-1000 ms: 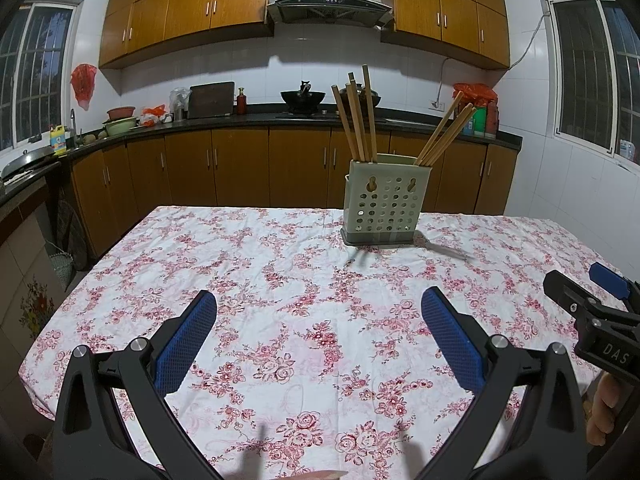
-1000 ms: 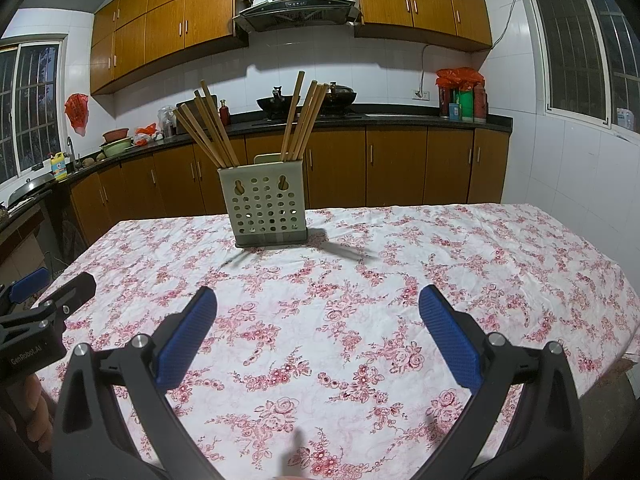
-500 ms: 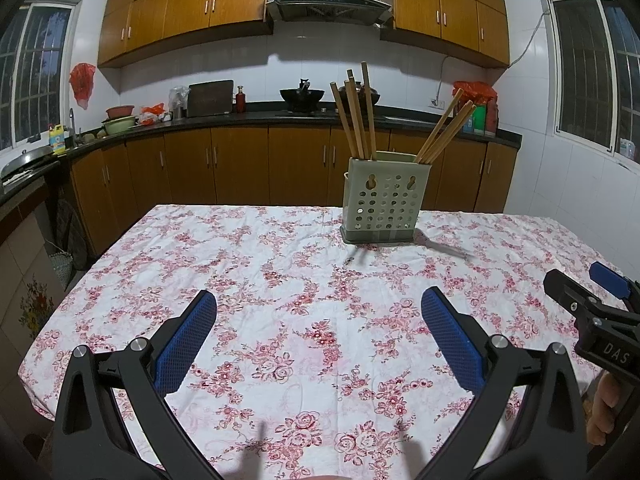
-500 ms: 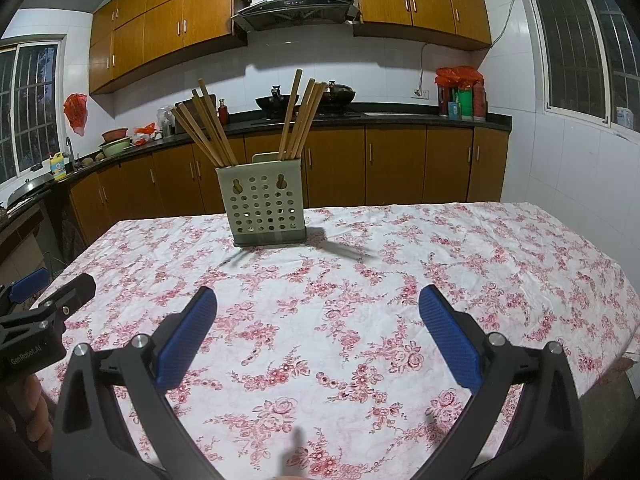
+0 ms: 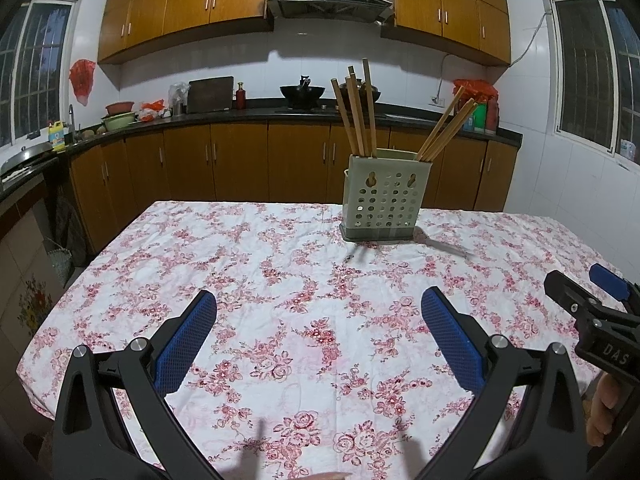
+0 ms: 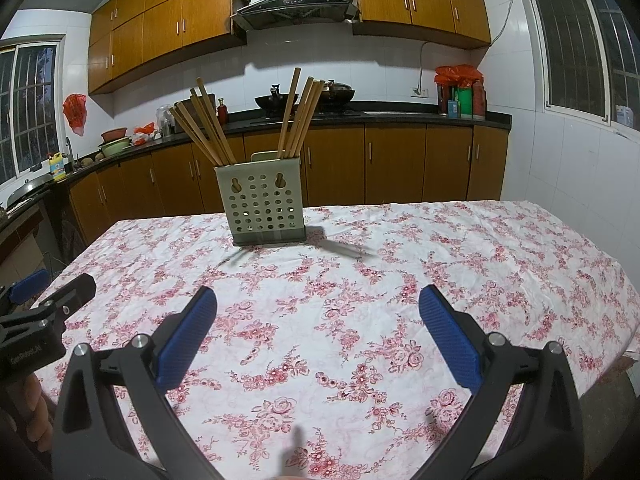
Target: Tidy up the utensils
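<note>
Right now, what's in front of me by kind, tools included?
Perforated holder: 1
Chopstick bunches standing in it: 2 (single sticks overlap too much to count)
Tools: 2, left tool and right tool, both open and empty
Total: 5

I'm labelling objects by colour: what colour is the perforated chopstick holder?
Pale grey-green, with a darker grey base; the chopstick holder shows best in the right wrist view.
</note>
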### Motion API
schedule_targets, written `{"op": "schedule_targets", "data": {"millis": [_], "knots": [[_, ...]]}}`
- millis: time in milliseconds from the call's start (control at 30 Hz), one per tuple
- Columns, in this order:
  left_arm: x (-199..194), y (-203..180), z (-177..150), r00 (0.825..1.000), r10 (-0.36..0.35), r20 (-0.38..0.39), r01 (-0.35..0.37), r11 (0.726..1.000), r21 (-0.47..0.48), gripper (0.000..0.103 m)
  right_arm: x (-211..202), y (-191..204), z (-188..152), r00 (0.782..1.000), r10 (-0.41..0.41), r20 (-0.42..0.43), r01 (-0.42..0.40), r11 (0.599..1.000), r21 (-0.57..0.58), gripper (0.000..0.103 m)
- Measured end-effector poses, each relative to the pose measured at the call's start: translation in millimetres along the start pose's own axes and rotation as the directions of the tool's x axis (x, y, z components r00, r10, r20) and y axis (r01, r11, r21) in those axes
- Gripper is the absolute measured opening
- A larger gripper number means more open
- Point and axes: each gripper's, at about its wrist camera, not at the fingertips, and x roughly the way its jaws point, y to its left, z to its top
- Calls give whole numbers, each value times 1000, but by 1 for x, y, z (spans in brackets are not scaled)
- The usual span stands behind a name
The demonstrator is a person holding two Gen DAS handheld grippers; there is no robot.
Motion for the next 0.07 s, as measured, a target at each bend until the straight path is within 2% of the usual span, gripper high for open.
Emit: {"op": "schedule_targets", "data": {"millis": [67], "knots": [[0,1,1,1000,-1,-2,1,1000,0,101,0,0,0,1000,0,0,0,1000,0,99]]}}
